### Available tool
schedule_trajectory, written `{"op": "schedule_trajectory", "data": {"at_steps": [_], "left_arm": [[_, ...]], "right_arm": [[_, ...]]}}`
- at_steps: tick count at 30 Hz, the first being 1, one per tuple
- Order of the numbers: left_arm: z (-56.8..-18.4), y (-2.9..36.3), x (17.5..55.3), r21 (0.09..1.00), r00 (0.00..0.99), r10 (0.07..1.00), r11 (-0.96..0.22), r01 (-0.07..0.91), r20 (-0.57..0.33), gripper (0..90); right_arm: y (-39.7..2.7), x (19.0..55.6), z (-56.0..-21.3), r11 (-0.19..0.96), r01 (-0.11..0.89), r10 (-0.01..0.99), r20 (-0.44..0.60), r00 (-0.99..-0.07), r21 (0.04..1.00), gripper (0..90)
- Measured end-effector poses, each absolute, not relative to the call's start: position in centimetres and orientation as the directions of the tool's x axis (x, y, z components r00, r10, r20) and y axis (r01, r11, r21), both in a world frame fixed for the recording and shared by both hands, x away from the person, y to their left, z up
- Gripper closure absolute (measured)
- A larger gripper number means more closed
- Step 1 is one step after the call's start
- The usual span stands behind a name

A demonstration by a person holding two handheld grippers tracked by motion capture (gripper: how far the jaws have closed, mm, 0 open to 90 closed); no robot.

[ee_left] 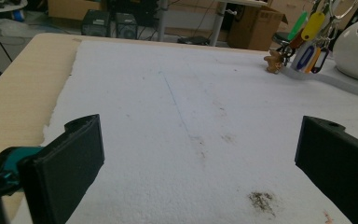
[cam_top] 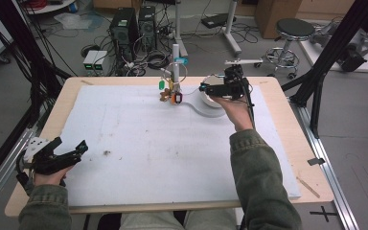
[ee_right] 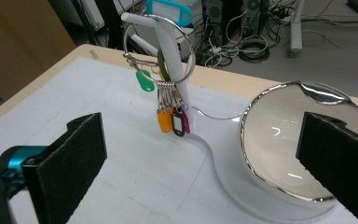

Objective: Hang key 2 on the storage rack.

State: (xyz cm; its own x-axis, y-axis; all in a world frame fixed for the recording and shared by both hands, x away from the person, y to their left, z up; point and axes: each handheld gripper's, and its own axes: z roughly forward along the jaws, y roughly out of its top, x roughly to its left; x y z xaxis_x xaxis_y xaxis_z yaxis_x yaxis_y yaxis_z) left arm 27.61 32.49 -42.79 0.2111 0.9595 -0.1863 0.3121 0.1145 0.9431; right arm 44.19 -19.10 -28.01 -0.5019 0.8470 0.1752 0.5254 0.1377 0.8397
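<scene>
Steel key ring (ee_right: pixel 159 49) with coloured tags (ee_right: pixel 172 122) hangs on upright white post (ee_right: pixel 172 60), tags pointing down, far table centre. Right gripper (cam_top: pixel 204 87) just beside it, jaws wide apart, empty. Left gripper (cam_top: pixel 82 146) near-left, likewise agape.

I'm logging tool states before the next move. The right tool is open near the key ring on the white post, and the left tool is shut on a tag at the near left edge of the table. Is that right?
Not quite. The left tool is open and holds nothing, as the left gripper view shows: its jaws stand wide apart over the bare white mat. The rest is right: the right tool is open near the key ring on the white post.
</scene>
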Motion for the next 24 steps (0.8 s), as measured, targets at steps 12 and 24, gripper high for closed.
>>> {"op": "schedule_trajectory", "data": {"at_steps": [12,24], "left_arm": [[-42.8,32.6,27.7,0.942,0.218,0.957,0.115,0.316,-0.191,1.7],[-42.9,32.6,27.7,0.941,0.216,0.957,0.118,0.317,-0.193,1.7]], "right_arm": [[-21.0,41.8,-29.5,0.132,0.502,0.85,0.163,-0.5,0.855,0.7],[-22.9,39.8,-31.9,0.089,0.502,0.857,0.191,-0.479,0.86,0.7]]}}
